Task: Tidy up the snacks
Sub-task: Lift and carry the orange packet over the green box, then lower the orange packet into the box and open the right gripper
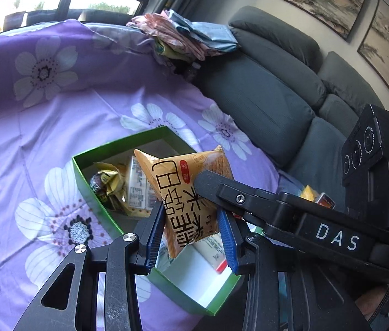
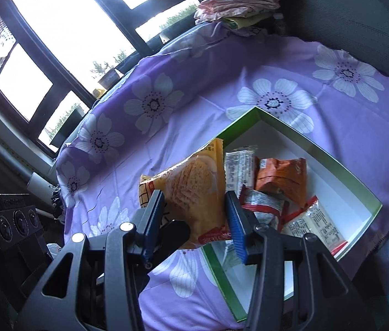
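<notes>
An orange snack packet (image 1: 183, 176) with large dark characters hangs over the open green box (image 1: 84, 176). My left gripper (image 1: 190, 212) is shut on its lower part, blue pads against both sides. One of my right gripper's fingers (image 1: 222, 190) reaches in from the right and lies across the same packet. In the right wrist view the orange packet (image 2: 194, 193) sits between the pads of my right gripper (image 2: 194, 195), which is shut on it at the near corner of the green box (image 2: 318, 149). Several wrapped snacks (image 2: 279, 179) lie in the box.
The box rests on a purple flowered sheet (image 1: 56, 115) spread over a grey sofa (image 1: 263, 96). A pile of folded clothes (image 1: 188, 38) sits at the sheet's far edge. A few loose snacks (image 1: 315, 195) lie to the right. A window (image 2: 70, 27) is behind.
</notes>
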Motion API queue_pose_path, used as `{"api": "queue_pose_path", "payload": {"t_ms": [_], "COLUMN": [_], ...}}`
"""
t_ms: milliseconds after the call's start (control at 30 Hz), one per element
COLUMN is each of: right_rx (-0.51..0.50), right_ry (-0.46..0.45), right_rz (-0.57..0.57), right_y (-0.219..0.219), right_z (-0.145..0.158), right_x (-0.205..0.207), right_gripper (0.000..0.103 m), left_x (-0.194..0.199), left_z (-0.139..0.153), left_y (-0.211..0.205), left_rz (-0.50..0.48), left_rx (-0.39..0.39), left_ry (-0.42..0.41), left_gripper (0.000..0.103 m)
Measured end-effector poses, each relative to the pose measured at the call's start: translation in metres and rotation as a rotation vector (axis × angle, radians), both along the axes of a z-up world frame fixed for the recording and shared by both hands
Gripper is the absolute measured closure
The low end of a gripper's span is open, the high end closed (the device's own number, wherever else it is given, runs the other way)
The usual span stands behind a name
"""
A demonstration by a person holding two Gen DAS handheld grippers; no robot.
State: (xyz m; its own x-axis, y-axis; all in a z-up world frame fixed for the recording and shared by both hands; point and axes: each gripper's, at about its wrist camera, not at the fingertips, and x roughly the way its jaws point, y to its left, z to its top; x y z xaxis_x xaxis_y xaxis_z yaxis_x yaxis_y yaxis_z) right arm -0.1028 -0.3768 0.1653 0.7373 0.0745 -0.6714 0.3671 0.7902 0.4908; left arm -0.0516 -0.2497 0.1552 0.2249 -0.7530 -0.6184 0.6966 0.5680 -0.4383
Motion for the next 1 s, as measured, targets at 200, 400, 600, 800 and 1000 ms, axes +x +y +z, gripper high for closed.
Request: {"api": "queue_pose_path", "payload": {"t_ms": [200,400,600,800,1000], "right_rx": [-0.006,0.044,0.007,-0.004,-0.037], "right_ry": [0.055,0.086,0.114,0.133,0.147], "right_rz": [-0.054,-0.06,-0.074,-0.089,-0.115], "right_y": [-0.013,-0.02,-0.019,-0.022,-0.021], "right_z": [-0.018,-0.037,-0.042,-0.048,-0.047], "right_x": [-0.003,-0.003,-0.003,-0.004,-0.007], "right_gripper": [0.057,0.057,0.057,0.057,0.057], "left_x": [-0.004,-0.007,-0.01,-0.01,-0.012], "left_z": [-0.017,-0.031,-0.04,-0.047,-0.045], "left_y": [-0.019,-0.03,-0.038,-0.044,-0.045], "left_rz": [-0.04,-0.051,-0.052,-0.048,-0.031], "left_rx": [0.052,0.11,0.149,0.176,0.208], "left_ry": [0.016,0.011,0.008,0.019,-0.001], "left_gripper": [0.065,0.065,0.065,0.065,0.065]}}
